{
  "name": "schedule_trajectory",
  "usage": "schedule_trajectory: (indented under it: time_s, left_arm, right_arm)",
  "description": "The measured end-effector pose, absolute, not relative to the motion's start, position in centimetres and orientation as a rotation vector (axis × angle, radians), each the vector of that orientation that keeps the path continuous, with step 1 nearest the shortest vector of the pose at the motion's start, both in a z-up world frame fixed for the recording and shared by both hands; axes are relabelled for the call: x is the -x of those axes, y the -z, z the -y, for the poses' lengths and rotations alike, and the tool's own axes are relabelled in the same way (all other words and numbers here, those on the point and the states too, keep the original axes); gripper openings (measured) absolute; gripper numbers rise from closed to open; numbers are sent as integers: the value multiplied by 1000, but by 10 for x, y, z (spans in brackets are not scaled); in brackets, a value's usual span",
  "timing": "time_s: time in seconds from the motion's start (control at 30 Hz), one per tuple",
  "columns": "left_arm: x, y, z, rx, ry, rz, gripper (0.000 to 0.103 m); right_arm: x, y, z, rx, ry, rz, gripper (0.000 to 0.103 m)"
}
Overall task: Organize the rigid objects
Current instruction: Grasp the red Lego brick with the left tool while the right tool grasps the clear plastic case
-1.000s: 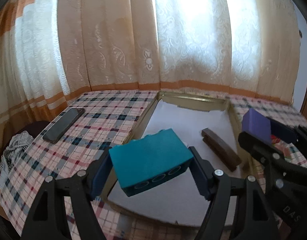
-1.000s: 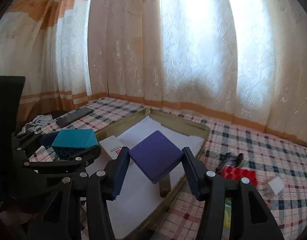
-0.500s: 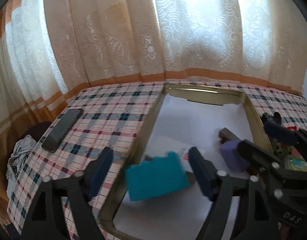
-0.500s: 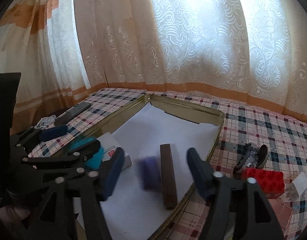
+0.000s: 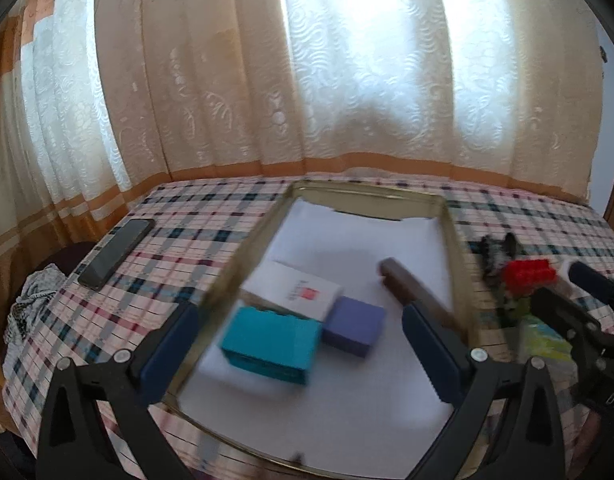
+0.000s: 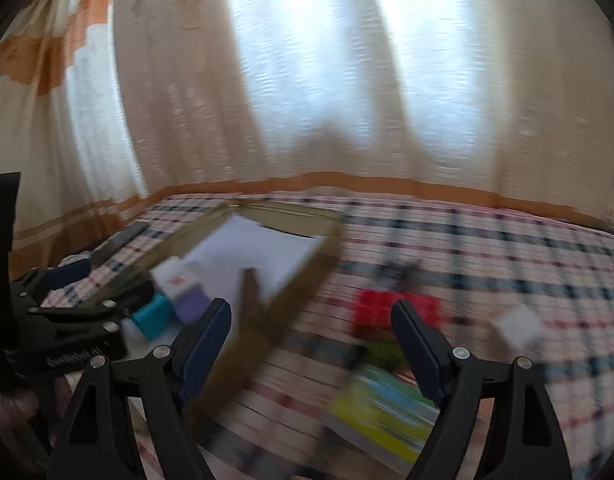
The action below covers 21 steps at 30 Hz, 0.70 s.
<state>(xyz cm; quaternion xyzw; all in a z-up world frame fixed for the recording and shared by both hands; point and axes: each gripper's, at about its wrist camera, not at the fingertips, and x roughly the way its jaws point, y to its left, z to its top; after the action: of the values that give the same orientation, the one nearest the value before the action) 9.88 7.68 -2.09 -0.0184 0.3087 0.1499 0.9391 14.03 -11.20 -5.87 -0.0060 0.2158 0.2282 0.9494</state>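
Plaid tablecloth [image 5: 195, 240] carries one gold-rimmed tray [image 5: 453, 240] holding four items: one teal block [image 5: 271, 344], one purple block [image 5: 355, 326] touching it, one white box [image 5: 295, 290], one brown bar [image 5: 411, 288]. Left gripper [image 5: 299, 354] and right gripper [image 6: 311, 340] are both spread wide, holding nothing.

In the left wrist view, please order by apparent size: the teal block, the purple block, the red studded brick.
1. Teal rectangular block, clearly largest.
2. Purple rectangular block.
3. Red studded plastic brick, smallest, though it lies farther from the camera, so this is unsure.
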Motion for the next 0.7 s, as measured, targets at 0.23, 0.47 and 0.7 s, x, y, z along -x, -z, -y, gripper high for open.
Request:
schedule_trajectory:
  time_s: [0.23,0.47,0.7]
  left_arm:
    - [-82,30,-27,85,-214,-606,103]
    - [-82,36,-10,44,-237,-599,103]
    - [-82,42,-23,75,-260,-604,103]
  right_arm:
    - [-124,73,177,5,-375,-446,86]
    - [-135,82,181,9,-409,-504,86]
    - [-151,97,151,140,-479,-642,86]
